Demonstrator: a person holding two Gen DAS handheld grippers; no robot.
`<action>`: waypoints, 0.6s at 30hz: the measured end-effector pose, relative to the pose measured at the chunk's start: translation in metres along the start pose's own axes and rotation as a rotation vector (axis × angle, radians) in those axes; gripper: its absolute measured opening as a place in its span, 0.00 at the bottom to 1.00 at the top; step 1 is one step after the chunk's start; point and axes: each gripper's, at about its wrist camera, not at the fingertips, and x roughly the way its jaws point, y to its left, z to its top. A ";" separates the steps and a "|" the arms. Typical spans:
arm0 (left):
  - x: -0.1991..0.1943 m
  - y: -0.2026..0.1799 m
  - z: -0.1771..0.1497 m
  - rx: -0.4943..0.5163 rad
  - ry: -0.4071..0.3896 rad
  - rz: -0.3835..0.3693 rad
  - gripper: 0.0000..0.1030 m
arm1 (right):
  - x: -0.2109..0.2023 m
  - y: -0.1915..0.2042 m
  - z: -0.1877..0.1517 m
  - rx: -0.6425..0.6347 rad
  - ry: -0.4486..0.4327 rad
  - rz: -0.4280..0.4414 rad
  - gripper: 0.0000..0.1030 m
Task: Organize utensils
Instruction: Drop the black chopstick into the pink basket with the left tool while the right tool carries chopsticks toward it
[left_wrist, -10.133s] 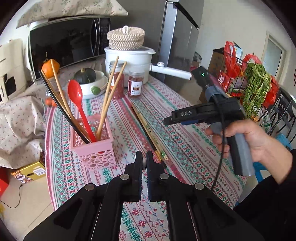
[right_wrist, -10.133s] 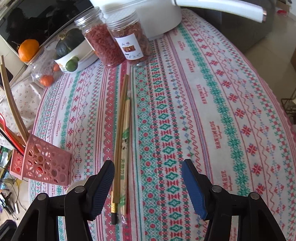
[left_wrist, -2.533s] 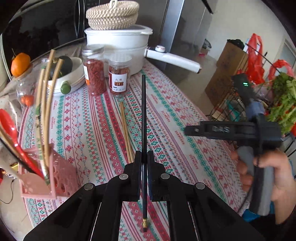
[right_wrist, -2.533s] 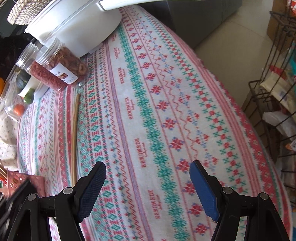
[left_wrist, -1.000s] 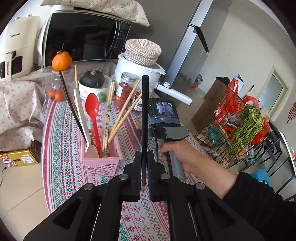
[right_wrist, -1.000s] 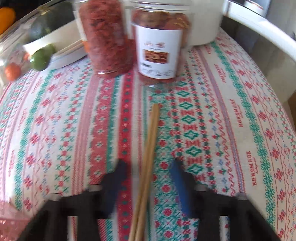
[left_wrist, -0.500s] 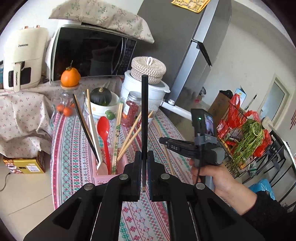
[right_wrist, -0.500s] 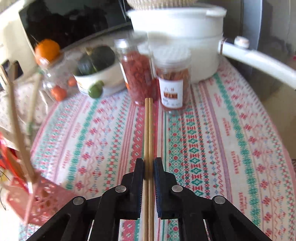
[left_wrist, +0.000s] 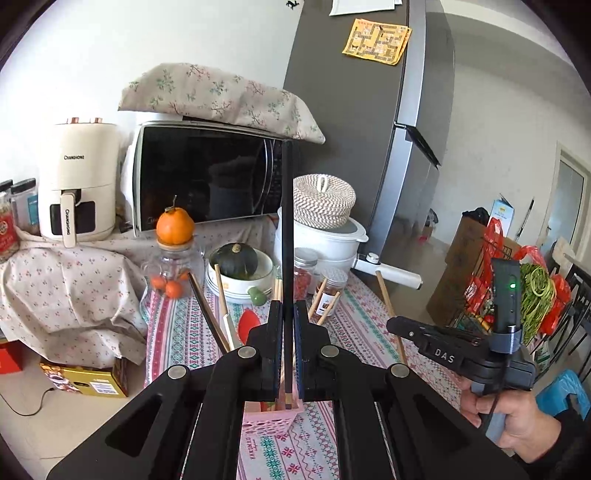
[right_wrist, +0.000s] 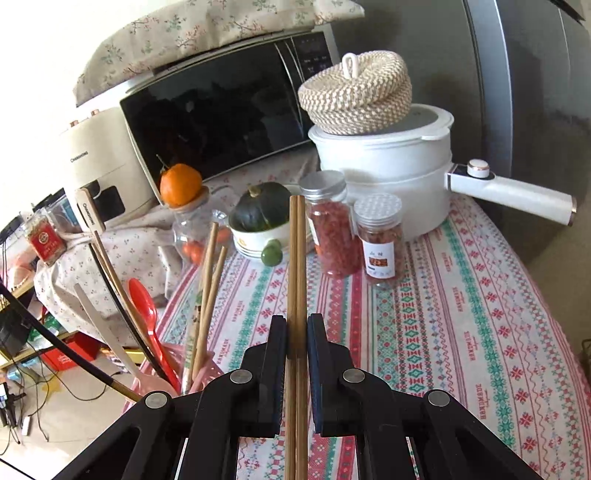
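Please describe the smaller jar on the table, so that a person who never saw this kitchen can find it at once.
Find the white pot with the long handle at the back of the table. Two clear jars stand just in front of it. The smaller jar is the right one: shorter than the red-filled jar beside it, with a white lid and a white paper label.

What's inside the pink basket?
The pink basket holds a red spoon, a white utensil, a dark stick and wooden chopsticks. Their lower ends and the basket's bottom are hidden.
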 end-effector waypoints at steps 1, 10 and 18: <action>0.006 0.000 -0.001 0.002 0.009 0.006 0.05 | -0.001 0.002 0.000 -0.003 -0.009 -0.001 0.09; 0.041 0.000 -0.014 -0.001 0.094 0.033 0.41 | -0.009 0.021 0.005 -0.012 -0.107 0.024 0.09; 0.023 0.012 -0.021 -0.045 0.142 0.074 0.95 | -0.010 0.039 0.009 0.010 -0.162 0.027 0.10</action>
